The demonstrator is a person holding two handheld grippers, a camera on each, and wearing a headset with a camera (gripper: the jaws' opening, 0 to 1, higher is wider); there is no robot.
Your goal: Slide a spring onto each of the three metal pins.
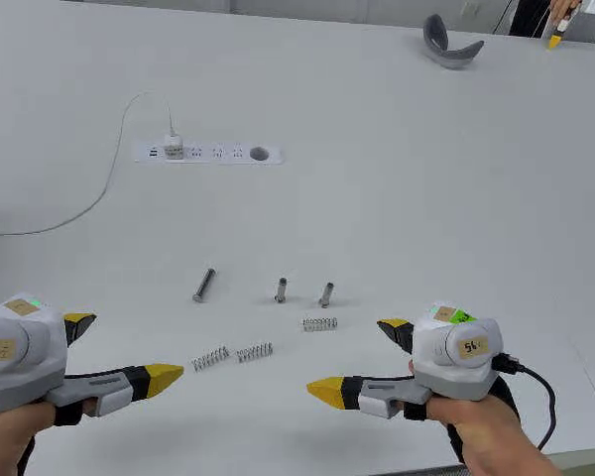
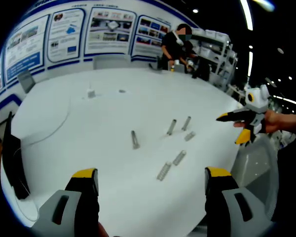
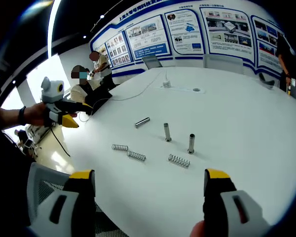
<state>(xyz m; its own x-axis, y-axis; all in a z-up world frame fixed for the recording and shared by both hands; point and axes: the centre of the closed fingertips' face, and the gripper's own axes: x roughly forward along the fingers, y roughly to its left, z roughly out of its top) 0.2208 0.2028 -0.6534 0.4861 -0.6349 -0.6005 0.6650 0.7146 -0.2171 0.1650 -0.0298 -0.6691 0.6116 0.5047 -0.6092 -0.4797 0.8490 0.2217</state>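
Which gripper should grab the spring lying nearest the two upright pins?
Right, likely. The open right gripper is closest to that spring; the left gripper, also open, sits nearer the other two springs.

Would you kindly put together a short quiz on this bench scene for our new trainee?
1. True or false: a spring already sits on one of the pins.
2. How many pins lie on their side? A) none B) one C) all three
3. Fill in: the left gripper and the right gripper both have jaws standing ____.
Key: 1 false; 2 B; 3 open.
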